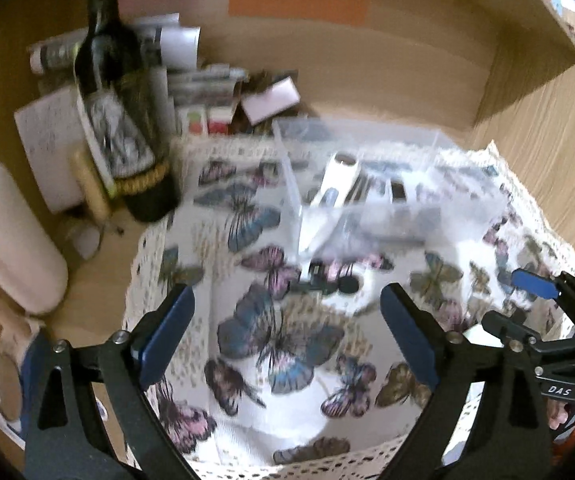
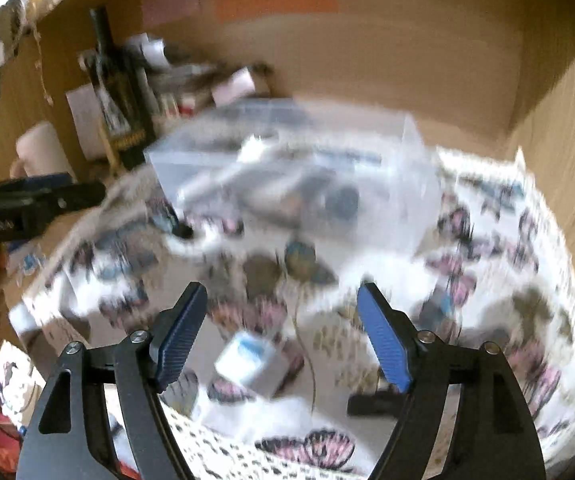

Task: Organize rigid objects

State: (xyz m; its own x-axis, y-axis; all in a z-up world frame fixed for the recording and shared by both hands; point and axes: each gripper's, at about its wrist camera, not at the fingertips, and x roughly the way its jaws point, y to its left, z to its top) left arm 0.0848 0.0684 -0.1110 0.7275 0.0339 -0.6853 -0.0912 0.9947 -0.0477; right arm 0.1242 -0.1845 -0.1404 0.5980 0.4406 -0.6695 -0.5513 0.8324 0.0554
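A clear plastic box [image 1: 367, 184] holding several small items stands at the back of a butterfly-print cloth [image 1: 279, 344]; it also shows in the right wrist view [image 2: 295, 168], blurred. My left gripper [image 1: 287, 336] is open and empty above the cloth, in front of the box. A small black item [image 1: 327, 280] lies on the cloth just before the box. My right gripper [image 2: 283, 336] is open and empty, above a small white and blue box [image 2: 247, 360] on the cloth [image 2: 487, 280]. A dark flat item [image 2: 371, 402] lies by its right finger. The right gripper appears at the left wrist view's right edge [image 1: 535, 292].
A dark wine bottle [image 1: 123, 112] stands at the back left, with papers and small cartons [image 1: 207, 92] behind it. A white mug [image 1: 11, 240] sits at the left. Wooden walls [image 1: 407, 60] close the back and right side. The left gripper shows at the left edge [image 2: 27, 200].
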